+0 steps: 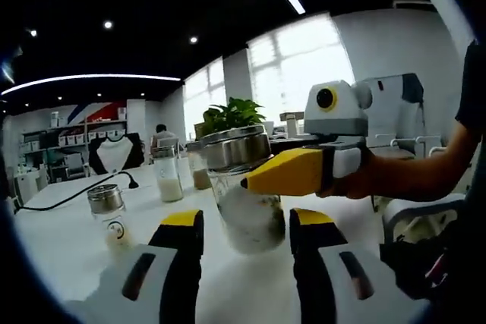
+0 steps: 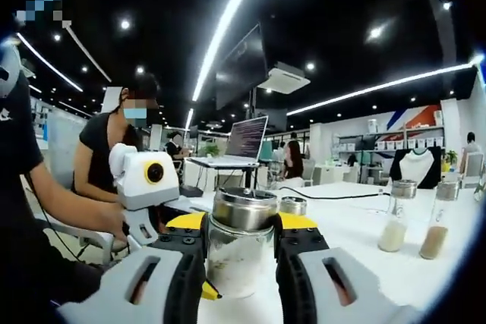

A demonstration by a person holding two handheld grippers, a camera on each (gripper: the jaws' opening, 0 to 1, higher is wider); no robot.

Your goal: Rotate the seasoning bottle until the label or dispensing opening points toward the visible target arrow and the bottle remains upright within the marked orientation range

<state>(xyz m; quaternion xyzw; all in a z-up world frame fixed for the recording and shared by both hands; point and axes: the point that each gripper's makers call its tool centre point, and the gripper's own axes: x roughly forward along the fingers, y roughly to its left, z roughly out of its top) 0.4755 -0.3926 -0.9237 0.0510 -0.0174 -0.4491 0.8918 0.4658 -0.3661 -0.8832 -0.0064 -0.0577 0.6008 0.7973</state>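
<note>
Seasoning bottle: upright on the white worktop, steel lid on.
Right gripper: fingers clamped on the bottle's glass sides.
Left gripper: fingers spread — bottle just beyond, untouched.

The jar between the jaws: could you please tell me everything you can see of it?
The jar is clear glass with a shiny metal lid, holding pale, partly speckled contents. It stands upright on the white table. The right gripper has its yellow-tipped jaws closed against both sides; the left gripper faces it, jaws apart.
</note>
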